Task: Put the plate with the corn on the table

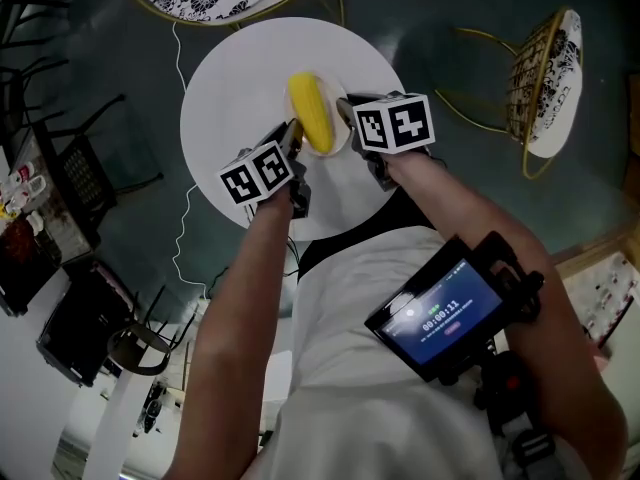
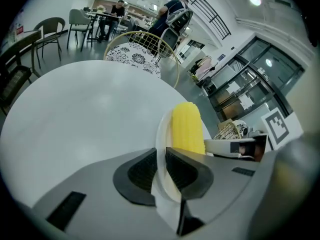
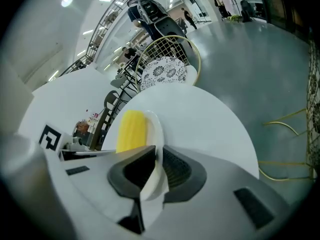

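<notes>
Left gripper [image 2: 161, 173]: fingers clamp plate [image 2: 162, 134] rim, 8 o'clock.
Right gripper [image 3: 156, 173]: fingers clamp rim, 3 o'clock.
Corn [image 1: 311, 111]: on plate.

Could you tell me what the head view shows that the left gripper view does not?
Only the head view shows the person's arms, the chest-mounted screen and the whole table. Only the left gripper view shows the left gripper shut on the rim of the plate, and people seated behind. Both show the corn on the plate and the right gripper opposite.

Timer "00:00:11" on the chest-mounted screen [image 1: 447, 313]
</notes>
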Demonstrator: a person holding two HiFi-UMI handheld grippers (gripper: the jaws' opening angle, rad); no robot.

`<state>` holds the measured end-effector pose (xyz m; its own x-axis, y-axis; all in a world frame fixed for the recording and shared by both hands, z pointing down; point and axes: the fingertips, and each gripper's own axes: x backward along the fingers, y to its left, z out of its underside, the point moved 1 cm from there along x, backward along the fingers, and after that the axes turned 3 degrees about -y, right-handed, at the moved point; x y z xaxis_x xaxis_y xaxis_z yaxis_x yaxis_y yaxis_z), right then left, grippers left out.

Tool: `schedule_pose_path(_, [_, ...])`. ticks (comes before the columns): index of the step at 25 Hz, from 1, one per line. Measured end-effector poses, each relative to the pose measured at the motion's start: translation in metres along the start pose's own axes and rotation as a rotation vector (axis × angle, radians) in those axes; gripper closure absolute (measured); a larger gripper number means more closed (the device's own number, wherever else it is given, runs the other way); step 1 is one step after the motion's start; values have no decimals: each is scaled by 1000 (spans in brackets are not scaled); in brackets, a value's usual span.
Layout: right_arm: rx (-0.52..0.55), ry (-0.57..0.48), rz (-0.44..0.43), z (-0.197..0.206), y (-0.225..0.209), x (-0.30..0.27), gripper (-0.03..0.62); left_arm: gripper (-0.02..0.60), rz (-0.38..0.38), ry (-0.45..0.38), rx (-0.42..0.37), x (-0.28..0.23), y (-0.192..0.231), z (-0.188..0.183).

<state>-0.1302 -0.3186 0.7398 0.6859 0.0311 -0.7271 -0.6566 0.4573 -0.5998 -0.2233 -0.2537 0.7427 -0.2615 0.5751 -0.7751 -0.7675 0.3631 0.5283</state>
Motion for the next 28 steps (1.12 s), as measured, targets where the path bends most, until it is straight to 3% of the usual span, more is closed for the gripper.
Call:
schedule_pose_path(16, [159, 17, 38, -5, 13, -4, 554, 534, -28, -8, -79, 8, 4, -7])
schedule_pose_path(22, [266, 39, 54, -6, 19, -7, 536, 533, -50, -22, -91, 12, 6, -10])
schedule_pose_path(28, [236, -29, 76, -5, 6, -1, 534, 531, -91, -78, -113, 15, 10, -10])
